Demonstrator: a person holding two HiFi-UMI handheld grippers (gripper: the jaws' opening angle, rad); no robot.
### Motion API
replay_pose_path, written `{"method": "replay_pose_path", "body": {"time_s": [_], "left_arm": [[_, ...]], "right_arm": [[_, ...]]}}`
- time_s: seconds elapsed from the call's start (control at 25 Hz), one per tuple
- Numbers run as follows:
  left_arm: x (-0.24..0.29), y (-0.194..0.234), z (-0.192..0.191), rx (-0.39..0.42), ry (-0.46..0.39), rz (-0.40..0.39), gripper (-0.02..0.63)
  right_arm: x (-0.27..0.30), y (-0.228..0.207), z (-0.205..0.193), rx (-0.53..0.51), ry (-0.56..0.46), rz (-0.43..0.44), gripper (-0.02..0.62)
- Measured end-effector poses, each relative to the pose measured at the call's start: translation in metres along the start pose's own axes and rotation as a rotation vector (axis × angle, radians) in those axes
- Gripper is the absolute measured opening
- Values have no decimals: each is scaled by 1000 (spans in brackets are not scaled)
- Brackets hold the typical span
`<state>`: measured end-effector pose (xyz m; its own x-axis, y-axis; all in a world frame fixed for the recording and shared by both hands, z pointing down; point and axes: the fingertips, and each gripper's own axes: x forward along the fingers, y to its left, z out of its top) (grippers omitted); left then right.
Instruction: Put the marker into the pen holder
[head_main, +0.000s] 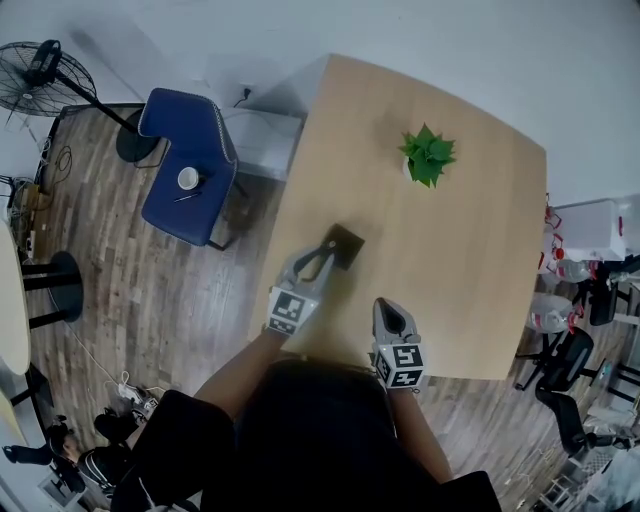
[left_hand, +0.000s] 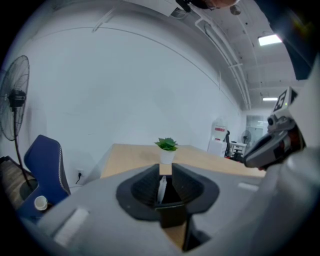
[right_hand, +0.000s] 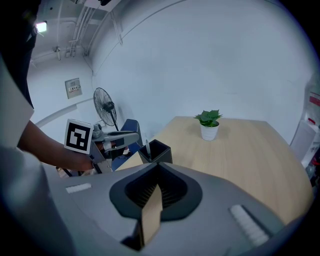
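The black square pen holder (head_main: 345, 244) stands near the left edge of the wooden table (head_main: 470, 290). My left gripper (head_main: 327, 253) reaches to it from the near side. In the left gripper view, a pale marker (left_hand: 161, 189) stands upright in the pen holder (left_hand: 171, 214), between the jaws of the left gripper (left_hand: 165, 169). The jaws are open, with a gap beside the marker. The right gripper view shows the marker (right_hand: 147, 147) sticking up out of the pen holder (right_hand: 160, 151). My right gripper (head_main: 386, 304) hangs shut and empty over the table's near edge, to the right of the holder.
A small green plant in a white pot (head_main: 427, 156) stands at the far side of the table. Left of the table is a blue chair (head_main: 185, 165) with a white cup (head_main: 188, 178) on its seat. A floor fan (head_main: 42, 72) stands beyond it.
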<state>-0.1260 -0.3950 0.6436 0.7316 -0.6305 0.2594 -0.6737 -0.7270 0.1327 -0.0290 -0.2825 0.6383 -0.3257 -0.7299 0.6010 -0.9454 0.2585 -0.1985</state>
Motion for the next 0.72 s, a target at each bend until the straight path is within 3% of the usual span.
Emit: {"method": "replay_pose_path", "body": {"time_s": [0.36, 0.72], "left_arm": [[-38, -20, 34, -43, -75, -15, 78], [-123, -60, 77, -59, -158, -51, 50]], "right_arm": [[-30, 20, 2, -13, -49, -24, 2], [-85, 48, 11, -17, -156, -84, 2]]}}
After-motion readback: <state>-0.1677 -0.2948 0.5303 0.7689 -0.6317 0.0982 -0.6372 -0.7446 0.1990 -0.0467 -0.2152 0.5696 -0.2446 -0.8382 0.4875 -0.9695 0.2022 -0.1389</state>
